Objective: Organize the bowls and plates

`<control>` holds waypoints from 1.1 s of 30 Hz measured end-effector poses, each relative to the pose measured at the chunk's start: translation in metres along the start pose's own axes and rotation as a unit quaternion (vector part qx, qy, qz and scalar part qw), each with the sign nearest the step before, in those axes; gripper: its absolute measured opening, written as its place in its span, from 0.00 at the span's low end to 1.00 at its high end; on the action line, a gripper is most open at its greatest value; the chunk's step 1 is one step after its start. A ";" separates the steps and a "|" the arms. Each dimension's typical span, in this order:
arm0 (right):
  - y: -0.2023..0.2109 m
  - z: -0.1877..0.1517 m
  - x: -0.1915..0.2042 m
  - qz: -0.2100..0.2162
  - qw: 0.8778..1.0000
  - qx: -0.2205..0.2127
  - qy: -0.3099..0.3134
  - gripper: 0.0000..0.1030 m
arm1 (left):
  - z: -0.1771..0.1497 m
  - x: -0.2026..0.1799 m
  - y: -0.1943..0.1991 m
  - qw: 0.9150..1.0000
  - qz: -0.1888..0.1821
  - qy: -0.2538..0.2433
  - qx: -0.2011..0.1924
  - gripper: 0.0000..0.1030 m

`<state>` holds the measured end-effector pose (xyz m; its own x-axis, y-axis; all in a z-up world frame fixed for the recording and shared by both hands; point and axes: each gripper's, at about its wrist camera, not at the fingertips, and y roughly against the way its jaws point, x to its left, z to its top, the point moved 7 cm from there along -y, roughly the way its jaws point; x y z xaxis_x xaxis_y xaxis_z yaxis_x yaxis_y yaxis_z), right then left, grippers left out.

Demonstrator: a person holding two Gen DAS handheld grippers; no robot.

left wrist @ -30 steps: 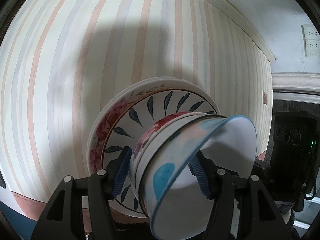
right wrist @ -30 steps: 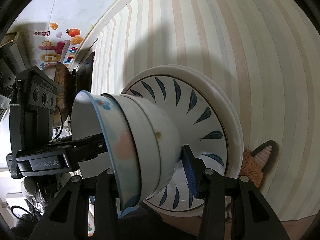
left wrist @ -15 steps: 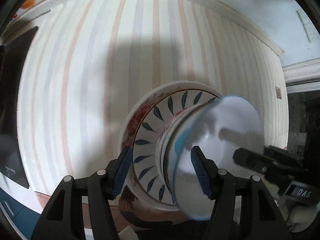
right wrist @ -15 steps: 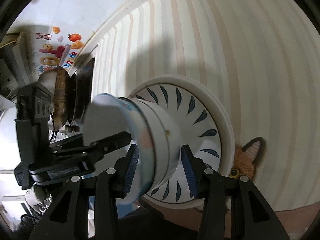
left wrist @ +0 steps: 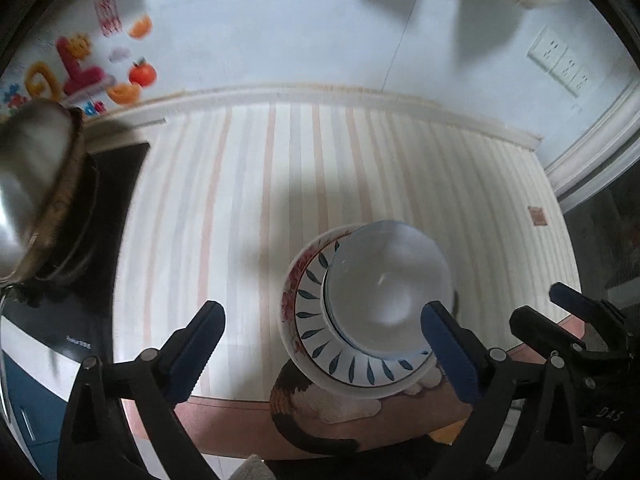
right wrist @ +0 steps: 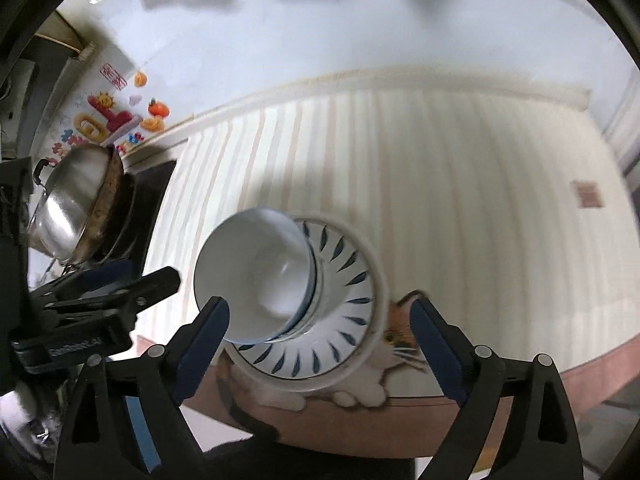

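Note:
A stack of bowls [left wrist: 386, 288] sits on stacked plates [left wrist: 312, 332] with blue leaf marks and a red flower rim, on a striped tablecloth [left wrist: 224, 240]. The top bowl is white inside with a pale blue rim. In the right wrist view the bowls [right wrist: 260, 276] and plates [right wrist: 344, 308] lie just beyond my fingers. My left gripper [left wrist: 320, 344] is open and empty, pulled back above the stack. My right gripper [right wrist: 320, 336] is open and empty too. The right gripper shows at the right edge of the left wrist view [left wrist: 568, 320].
A steel pot lid [right wrist: 72, 204] on a pan stands on a black stove [left wrist: 100, 216] at the left. A cat picture [right wrist: 400, 332] lies on the cloth under the plates. The table's front edge [right wrist: 400, 420] runs below. A wall socket [left wrist: 560, 64] is at far right.
Both grippers have opened, let go of the bowl stack and drawn back and up. The bowls now rest on the plates, and the view is wider.

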<state>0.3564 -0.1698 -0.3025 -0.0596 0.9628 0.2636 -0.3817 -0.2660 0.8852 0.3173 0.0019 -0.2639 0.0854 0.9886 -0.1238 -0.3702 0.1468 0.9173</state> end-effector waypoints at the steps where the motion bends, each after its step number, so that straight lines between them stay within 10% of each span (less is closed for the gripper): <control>1: 0.010 -0.001 0.001 -0.010 1.000 -0.011 0.002 0.93 | -0.001 -0.002 0.007 1.000 -0.001 -0.001 -0.007 0.98; 16: 0.145 -0.030 0.027 -0.039 0.990 -0.129 0.035 0.96 | -0.036 -0.022 0.134 0.988 0.031 0.006 -0.151 1.00; 33: 0.268 -0.133 0.039 -0.041 0.980 -0.187 0.055 0.97 | -0.140 -0.039 0.230 0.979 0.077 0.024 -0.186 1.00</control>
<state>0.1292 -0.1972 -0.1065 -0.1055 0.9851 0.1358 -0.6989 -0.1706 0.6946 0.0993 0.0014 -0.1010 -0.0392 0.9990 -0.0207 -0.6868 -0.0119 0.7267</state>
